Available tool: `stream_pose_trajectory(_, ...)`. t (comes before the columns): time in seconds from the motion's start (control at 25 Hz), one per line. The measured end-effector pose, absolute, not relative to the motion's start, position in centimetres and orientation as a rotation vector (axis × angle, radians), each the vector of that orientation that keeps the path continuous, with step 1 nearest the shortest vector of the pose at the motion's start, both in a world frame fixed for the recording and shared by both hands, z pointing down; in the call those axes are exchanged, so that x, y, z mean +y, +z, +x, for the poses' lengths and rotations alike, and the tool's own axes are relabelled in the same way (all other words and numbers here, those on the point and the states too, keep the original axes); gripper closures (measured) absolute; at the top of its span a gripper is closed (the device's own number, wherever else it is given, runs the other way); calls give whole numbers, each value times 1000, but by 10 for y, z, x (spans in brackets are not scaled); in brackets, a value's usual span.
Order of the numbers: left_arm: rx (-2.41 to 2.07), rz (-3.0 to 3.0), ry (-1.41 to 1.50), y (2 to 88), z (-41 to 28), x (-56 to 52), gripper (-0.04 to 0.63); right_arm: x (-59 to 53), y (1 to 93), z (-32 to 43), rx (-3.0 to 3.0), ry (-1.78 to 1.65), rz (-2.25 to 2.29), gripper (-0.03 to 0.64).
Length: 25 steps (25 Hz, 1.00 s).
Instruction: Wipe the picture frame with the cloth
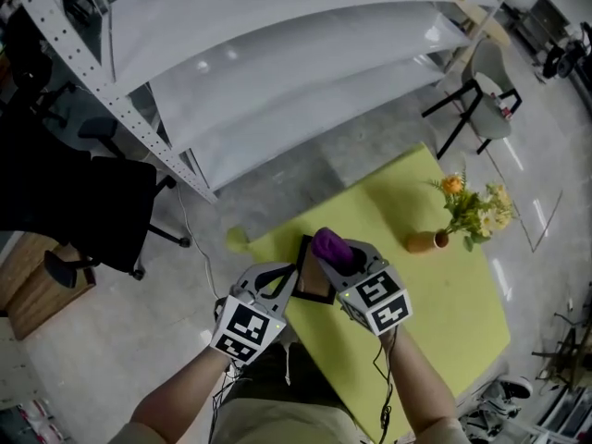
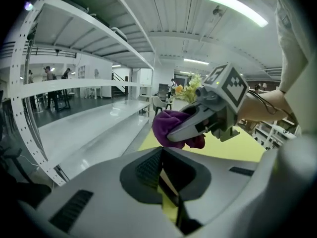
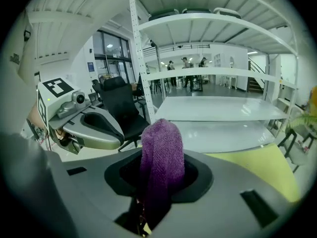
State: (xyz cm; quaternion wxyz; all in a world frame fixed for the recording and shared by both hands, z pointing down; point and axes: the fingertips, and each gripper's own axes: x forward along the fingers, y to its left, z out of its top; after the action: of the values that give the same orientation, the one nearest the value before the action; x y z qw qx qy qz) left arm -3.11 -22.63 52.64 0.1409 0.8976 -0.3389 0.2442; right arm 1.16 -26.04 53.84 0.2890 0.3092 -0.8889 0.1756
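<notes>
right hand-held gripper (image 3: 159, 185) clamps purple cloth (image 3: 161, 145); left hand-held gripper (image 3: 101, 130) beside; shelving (image 3: 218, 108) behind.

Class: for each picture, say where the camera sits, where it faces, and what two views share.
Head view: on the head, facing steeply down at the table; forearms, left gripper and right gripper show.
Left gripper view: on the left gripper, facing along jaws shut on the frame toward the right gripper; right forearm shows.
Right gripper view: on the right gripper, facing past the cloth in its jaws toward shelves; left gripper shows.
Shared: both gripper views show the shelves and the other gripper.
</notes>
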Motion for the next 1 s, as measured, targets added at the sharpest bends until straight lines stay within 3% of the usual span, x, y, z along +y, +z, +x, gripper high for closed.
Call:
stream_pose_trajectory(0.56, -813, 2449, 887, 637, -16, -218, 588, -269, 623, -9, -2315, 518, 731, 491)
stream_pose_trajectory(1.0, -779, 2388, 851, 647, -16, -216, 589, -269, 641, -18, -2302, 447, 703, 491)
